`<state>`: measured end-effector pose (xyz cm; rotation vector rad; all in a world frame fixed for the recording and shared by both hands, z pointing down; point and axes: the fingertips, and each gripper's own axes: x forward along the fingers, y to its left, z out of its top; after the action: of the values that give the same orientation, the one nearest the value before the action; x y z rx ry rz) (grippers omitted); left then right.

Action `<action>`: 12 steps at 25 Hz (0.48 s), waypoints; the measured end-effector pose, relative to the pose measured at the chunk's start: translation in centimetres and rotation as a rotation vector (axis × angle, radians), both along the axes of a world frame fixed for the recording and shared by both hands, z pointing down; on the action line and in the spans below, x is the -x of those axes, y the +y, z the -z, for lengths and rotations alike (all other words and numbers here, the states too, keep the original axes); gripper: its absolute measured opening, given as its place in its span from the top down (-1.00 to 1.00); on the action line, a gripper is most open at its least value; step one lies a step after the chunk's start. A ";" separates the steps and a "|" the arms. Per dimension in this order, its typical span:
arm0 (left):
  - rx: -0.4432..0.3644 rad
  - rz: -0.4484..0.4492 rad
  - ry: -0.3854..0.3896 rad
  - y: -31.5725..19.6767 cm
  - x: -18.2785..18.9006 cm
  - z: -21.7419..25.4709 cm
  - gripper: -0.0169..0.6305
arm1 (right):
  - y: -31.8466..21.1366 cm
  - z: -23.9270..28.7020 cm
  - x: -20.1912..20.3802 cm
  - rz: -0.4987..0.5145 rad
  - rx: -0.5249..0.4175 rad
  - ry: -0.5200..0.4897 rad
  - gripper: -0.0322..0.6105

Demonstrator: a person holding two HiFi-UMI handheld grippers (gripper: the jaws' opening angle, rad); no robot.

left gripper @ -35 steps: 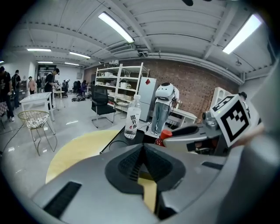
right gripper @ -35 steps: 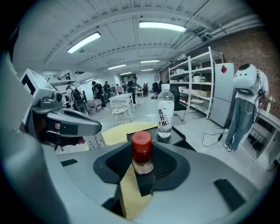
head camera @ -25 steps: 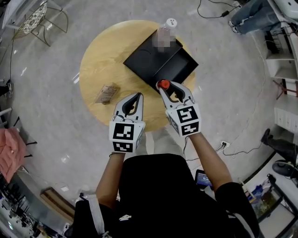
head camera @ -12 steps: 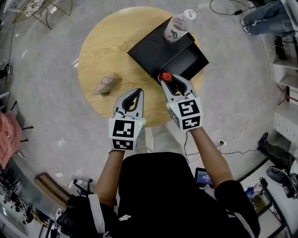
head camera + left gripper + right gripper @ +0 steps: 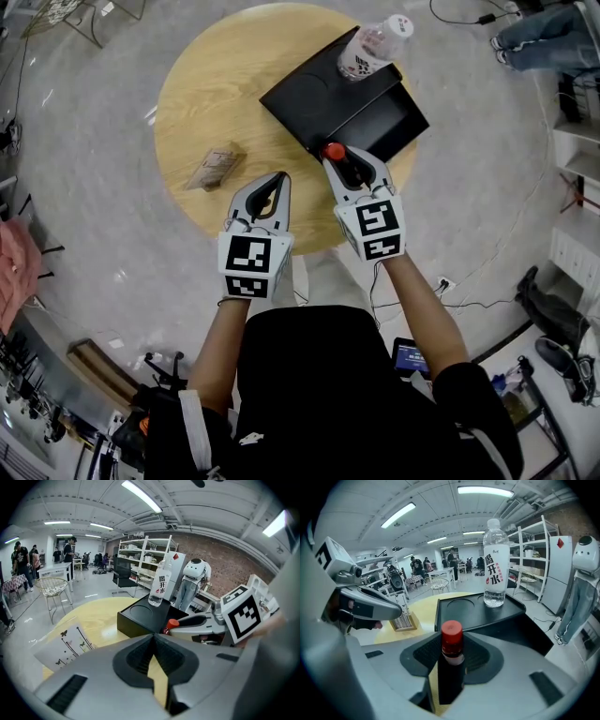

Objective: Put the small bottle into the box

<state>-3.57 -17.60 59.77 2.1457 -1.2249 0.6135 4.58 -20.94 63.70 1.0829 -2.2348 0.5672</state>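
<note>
Red-capped small bottle (image 5: 334,152) stands upright, pinched by the right gripper (image 5: 350,171) at the near edge of the box (image 5: 398,117), centre frame. Left gripper (image 5: 272,184) is pressed together, empty. Risk: the base may catch the box wall and slip, and an overshoot may topple the water bottle (image 5: 373,45).

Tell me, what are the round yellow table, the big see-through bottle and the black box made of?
Round pale table: looks like wood or wood-look board, matt, with faint grain streaks.
Tall clear bottle: probably thin plastic, glossy and see-through, with a white cap.
Black box: smooth matt black, maybe plastic or card; can't tell.
</note>
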 end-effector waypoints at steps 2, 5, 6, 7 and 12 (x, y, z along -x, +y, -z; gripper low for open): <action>0.001 -0.001 -0.003 -0.2 0.1 -0.1 0.91 | 0.1 0.0 0.1 0.005 -0.005 0.003 0.50; 0.006 -0.002 -0.004 -0.2 0.2 -0.4 0.91 | 0.2 -0.1 0.1 0.003 -0.006 -0.001 0.50; 0.009 -0.004 -0.002 -0.2 0.1 -0.5 0.91 | 0.3 -0.1 0.1 0.001 -0.005 -0.001 0.50; 0.010 -0.006 0.000 -0.2 0.0 -0.5 0.91 | 0.3 -0.1 0.0 -0.001 -0.005 -0.002 0.50; 0.011 -0.014 0.004 -0.2 -0.5 -0.6 0.91 | 0.6 -0.2 0.0 -0.001 -0.010 0.005 0.50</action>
<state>-3.09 -17.84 60.35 2.1465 -1.2028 0.6204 4.53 -20.38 63.94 1.0890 -2.2352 0.5532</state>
